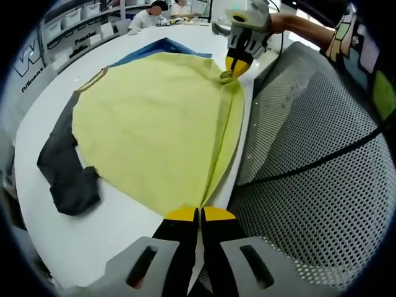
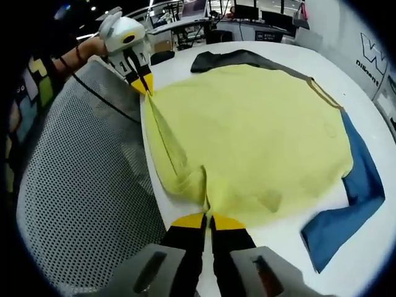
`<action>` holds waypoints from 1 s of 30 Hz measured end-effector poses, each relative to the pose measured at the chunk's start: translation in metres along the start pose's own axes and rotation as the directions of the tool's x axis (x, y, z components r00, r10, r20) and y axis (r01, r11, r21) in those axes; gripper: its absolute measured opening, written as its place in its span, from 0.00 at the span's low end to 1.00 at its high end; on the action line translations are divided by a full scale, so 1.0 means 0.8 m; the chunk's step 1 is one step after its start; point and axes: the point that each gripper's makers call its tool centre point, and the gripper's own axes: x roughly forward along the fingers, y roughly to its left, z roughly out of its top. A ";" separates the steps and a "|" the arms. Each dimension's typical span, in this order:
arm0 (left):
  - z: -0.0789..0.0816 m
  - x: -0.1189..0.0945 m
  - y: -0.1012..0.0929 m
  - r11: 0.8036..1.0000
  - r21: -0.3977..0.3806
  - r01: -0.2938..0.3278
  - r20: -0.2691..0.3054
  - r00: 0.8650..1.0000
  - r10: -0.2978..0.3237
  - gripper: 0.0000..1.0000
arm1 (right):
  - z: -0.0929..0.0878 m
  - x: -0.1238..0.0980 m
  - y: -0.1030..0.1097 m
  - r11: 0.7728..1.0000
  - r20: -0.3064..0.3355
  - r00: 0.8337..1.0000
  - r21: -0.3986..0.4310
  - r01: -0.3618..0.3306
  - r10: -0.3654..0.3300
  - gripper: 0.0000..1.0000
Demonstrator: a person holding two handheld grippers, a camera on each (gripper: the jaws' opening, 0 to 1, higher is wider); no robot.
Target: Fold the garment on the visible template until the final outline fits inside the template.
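Both hand-held grippers, left [image 1: 199,215] and right [image 2: 207,218], clamp the yellow garment's [image 1: 148,124] near hem at the counter [image 1: 117,229] edge, stretching it taut, likely to fold it over.

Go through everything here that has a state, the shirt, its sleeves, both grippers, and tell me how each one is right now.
Yellow shirt body: spread flat on the white table, near hem edge pinched up into a ridge.
Black sleeve: lying flat, bent, unfolded.
Blue sleeve: lying flat, spread outward, unfolded.
Left gripper: shut on the hem.
Right gripper: shut on the hem.
Grey mesh chair back: upright against the table edge.
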 end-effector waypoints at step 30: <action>-0.029 -0.012 0.000 1.000 0.006 -0.003 -0.121 0.993 0.004 0.00 | -0.056 -0.013 0.017 0.992 -0.233 0.967 -0.036 -0.119 0.107 0.00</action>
